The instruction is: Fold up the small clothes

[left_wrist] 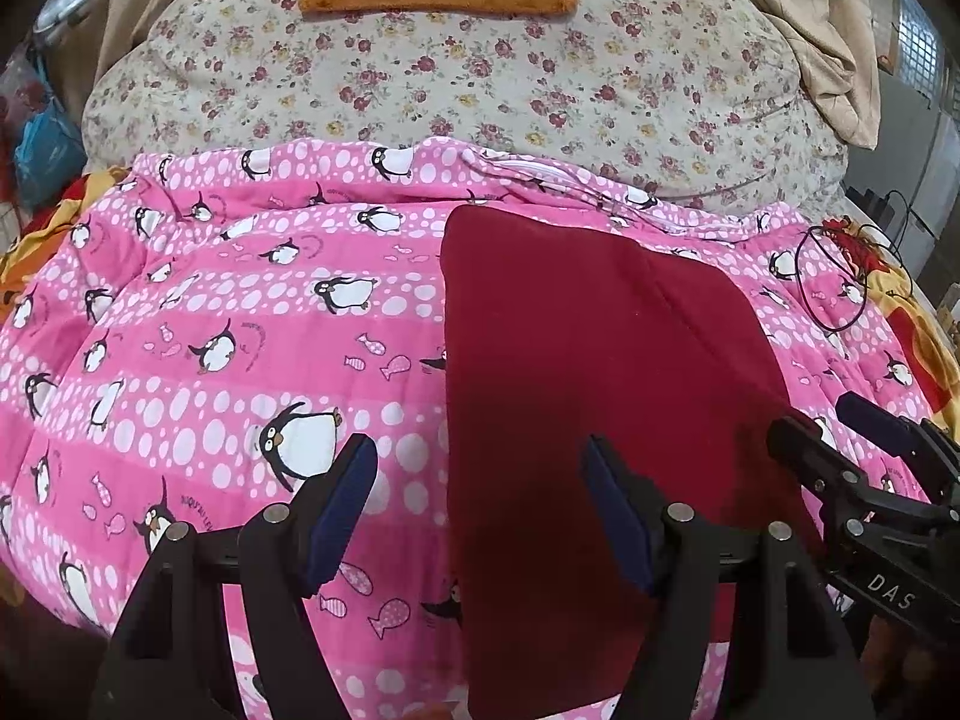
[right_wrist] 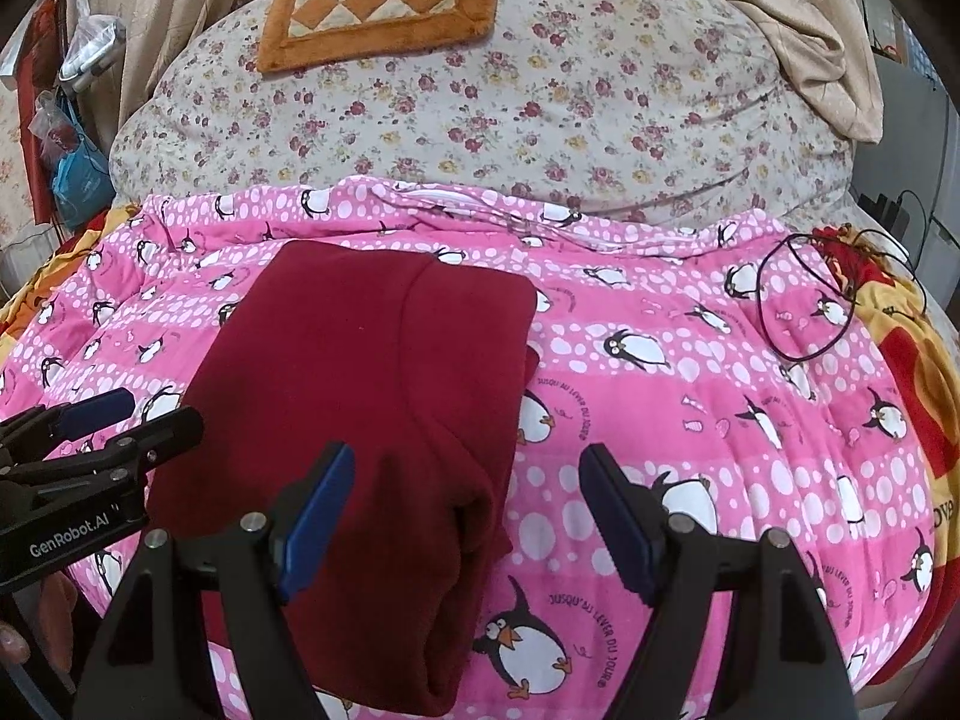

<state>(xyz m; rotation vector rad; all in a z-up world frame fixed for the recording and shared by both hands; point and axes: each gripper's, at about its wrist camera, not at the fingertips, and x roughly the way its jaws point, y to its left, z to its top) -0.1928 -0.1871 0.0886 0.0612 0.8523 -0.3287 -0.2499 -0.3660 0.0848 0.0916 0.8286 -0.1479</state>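
A dark red garment (left_wrist: 588, 372) lies folded into a long rectangle on the pink penguin quilt (left_wrist: 240, 312); it also shows in the right wrist view (right_wrist: 360, 372). My left gripper (left_wrist: 480, 462) is open and empty, hovering over the garment's near left edge. My right gripper (right_wrist: 465, 471) is open and empty over the garment's near right edge. Each gripper shows in the other's view: the right one (left_wrist: 822, 420) at the garment's right side, the left one (right_wrist: 156, 414) at its left side.
A floral duvet (left_wrist: 480, 78) is bunched behind the quilt, with an orange checkered cushion (right_wrist: 384, 0) on it. A black cable loop (right_wrist: 828, 300) lies on the quilt at the right. Beige curtains (right_wrist: 810, 30) hang at the back.
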